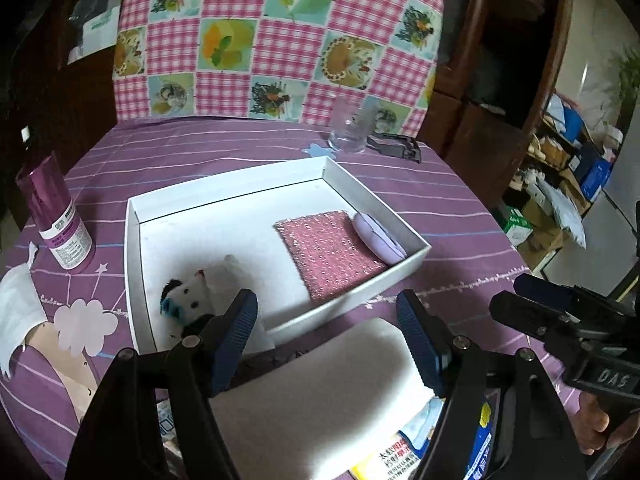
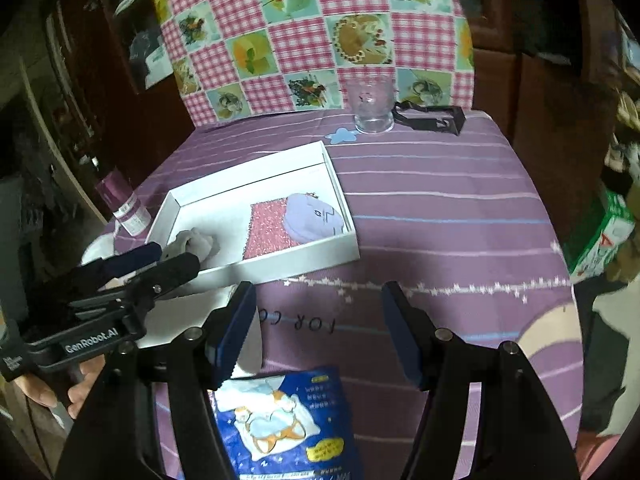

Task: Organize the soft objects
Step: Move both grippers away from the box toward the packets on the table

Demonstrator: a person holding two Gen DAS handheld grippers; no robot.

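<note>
A white box (image 1: 132,240) (image 2: 340,184) lies on the purple cloth. In it are a pink glittery scrub pad (image 1: 330,254) (image 2: 266,226), a lilac soft pouch (image 1: 378,236) (image 2: 314,216) and a small white plush toy (image 1: 186,300) (image 2: 192,242). A white foam pad (image 1: 320,396) (image 2: 200,316) lies in front of the box. My left gripper (image 1: 326,330) is open, above the foam pad; it also shows in the right wrist view (image 2: 160,258). My right gripper (image 2: 318,320) is open and empty above a blue tissue packet (image 2: 280,428); it shows in the left wrist view (image 1: 532,300).
A purple bottle (image 1: 56,220) (image 2: 124,204) stands left of the box. A glass cup (image 1: 352,128) (image 2: 370,104) and a black clip (image 1: 400,146) (image 2: 430,116) sit at the table's far edge. A checked cushion (image 1: 276,36) backs the table. White paper (image 1: 18,312) lies left.
</note>
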